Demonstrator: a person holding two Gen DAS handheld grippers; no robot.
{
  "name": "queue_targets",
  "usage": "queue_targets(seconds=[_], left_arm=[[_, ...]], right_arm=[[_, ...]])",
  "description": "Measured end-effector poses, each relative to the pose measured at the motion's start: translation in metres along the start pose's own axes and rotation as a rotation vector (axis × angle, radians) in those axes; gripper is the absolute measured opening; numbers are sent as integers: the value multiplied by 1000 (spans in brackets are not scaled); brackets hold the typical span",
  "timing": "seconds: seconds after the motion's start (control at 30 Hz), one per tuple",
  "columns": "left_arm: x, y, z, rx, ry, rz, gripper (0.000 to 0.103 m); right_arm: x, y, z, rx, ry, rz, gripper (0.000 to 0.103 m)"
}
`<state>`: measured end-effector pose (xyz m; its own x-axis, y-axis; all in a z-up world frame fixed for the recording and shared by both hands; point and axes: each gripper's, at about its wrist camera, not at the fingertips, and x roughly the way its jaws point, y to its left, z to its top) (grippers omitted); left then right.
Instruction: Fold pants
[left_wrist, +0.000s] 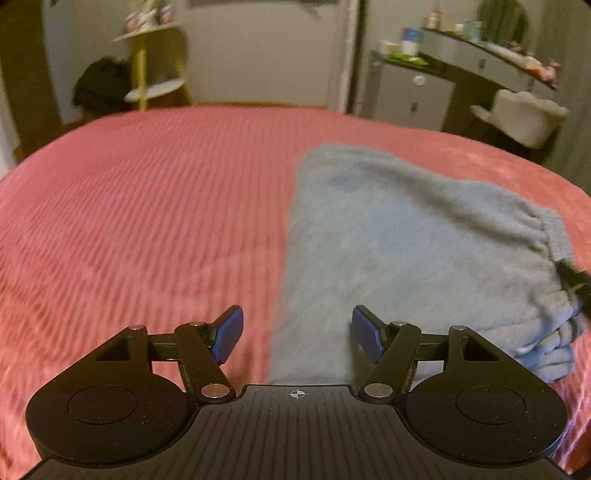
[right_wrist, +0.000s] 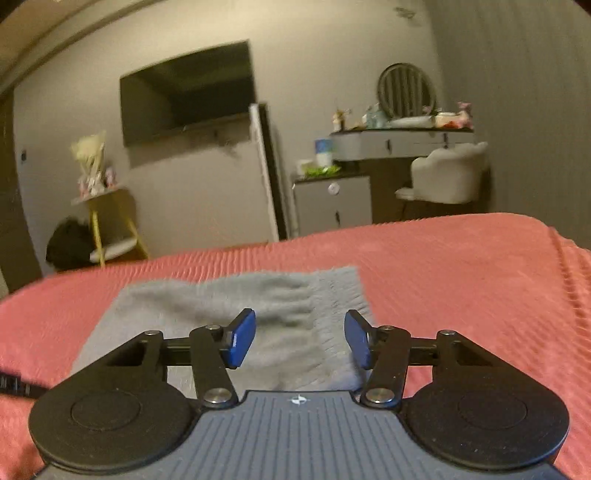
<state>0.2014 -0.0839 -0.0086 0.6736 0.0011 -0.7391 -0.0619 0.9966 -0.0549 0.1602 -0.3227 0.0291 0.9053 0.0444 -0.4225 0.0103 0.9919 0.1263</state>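
Grey pants (left_wrist: 406, 251) lie folded into a compact stack on the pink bed cover (left_wrist: 147, 221), waistband and gathered edges at the right in the left wrist view. The left claw (left_wrist: 297, 332) stands open above the stack's near left edge, nothing between its blue pads (left_wrist: 231, 334). The right claw (right_wrist: 300, 338) is likewise open and empty, poised over the near end of the ribbed band. Judged stage: between folds or near completion, both claws free of the cloth. The next move would call for lowering onto an edge, pinching all layers together, and carrying them over evenly.
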Motion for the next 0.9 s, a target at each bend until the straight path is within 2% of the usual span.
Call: queue_targets(seconds=[0.03,0.1,0.23,0.43,0.5,0.57,0.67,0.73,0.8,0.9], left_arm=[[5,-6,2,25,-10,-1,71],[18,-18,10,86,-28,14,71],[43,-31,31,151,-73,39,71],[81,-44,66,174,-110,70,71],[95,-48,74,175,-109,60,71],[109,-49,77,157,-108,72,77],[128,-43,75,137,-85,97,94],[126,-33,76,94,-68,73,96],[117,-23,74,54,-33,39,93],[90,-13,55,92,-30,32,92]], right_arm=[[8,2,-3,-8,28,-3,51],[14,9,-12,-78,73,-65,49],[33,15,-15,-180,56,-141,49],[47,23,-18,-222,56,-171,49],[49,23,-19,-216,51,-170,49],[53,20,-20,-204,46,-168,50],[56,21,-23,-215,39,-172,50],[57,21,-23,-218,37,-172,51],[55,20,-23,-211,36,-166,53],[54,17,-22,-190,35,-154,54]])
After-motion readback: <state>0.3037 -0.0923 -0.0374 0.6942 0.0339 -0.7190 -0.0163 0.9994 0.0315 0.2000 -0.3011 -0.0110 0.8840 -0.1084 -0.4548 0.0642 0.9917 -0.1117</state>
